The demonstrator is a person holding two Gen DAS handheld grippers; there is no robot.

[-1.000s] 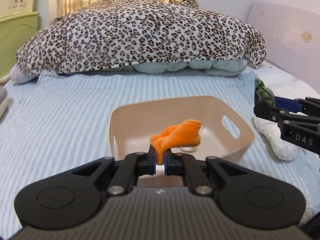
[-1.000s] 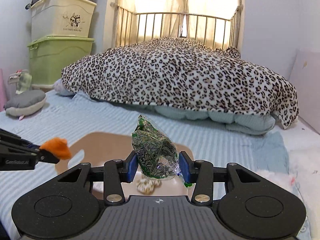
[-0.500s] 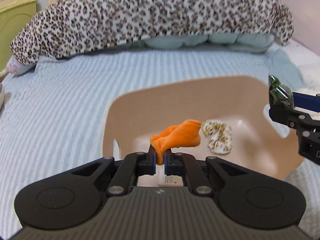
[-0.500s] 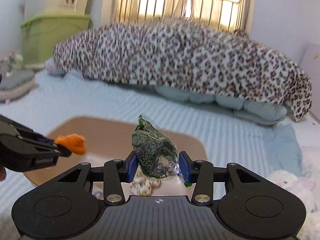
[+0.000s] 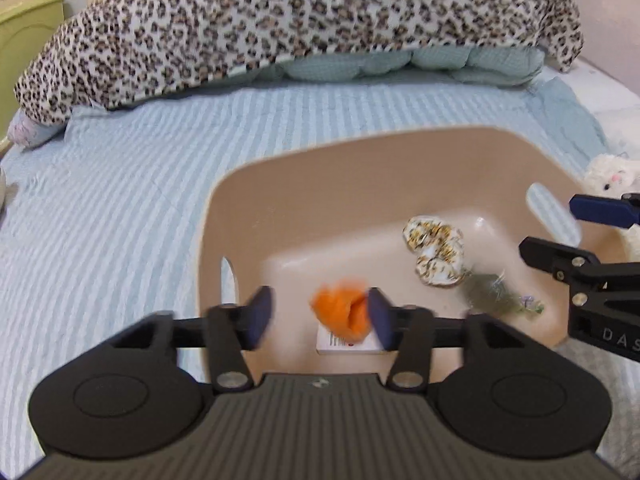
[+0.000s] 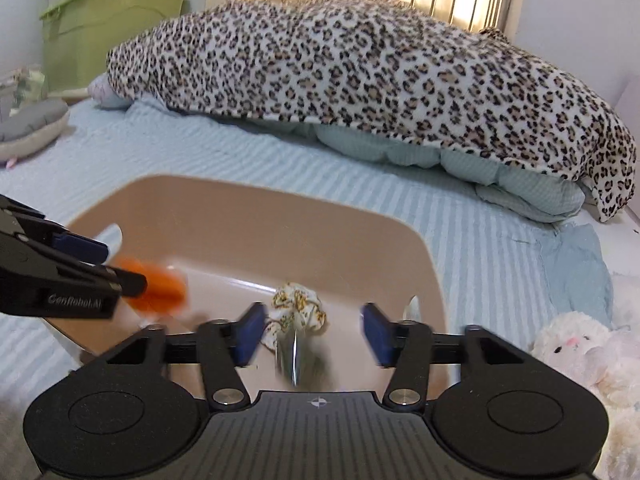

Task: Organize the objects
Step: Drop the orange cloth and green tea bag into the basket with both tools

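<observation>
A beige plastic basket [image 5: 304,184] [image 6: 248,216] sits on the striped bed. My left gripper [image 5: 318,316] is open above it; a blurred orange cloth piece [image 5: 340,312] [image 6: 160,288] is loose between its fingers, over a small white box [image 5: 348,346]. My right gripper [image 6: 312,334] is open over the basket's right side; the green plastic packet [image 6: 300,356] [image 5: 496,292] is blurred below it, free of the fingers. A leopard-print scrunchie [image 5: 436,250] [image 6: 298,308] lies in the basket.
A leopard-print blanket [image 5: 304,24] over a pale blue quilt [image 6: 460,156] fills the far half of the bed. A white plush toy [image 6: 580,352] [image 5: 612,172] lies right of the basket. A grey cushion [image 6: 28,128] and green storage box [image 6: 108,28] are at left.
Both grippers have opened over the basket. The orange cloth and the green packet have left the fingers and are dropping into the basket.
</observation>
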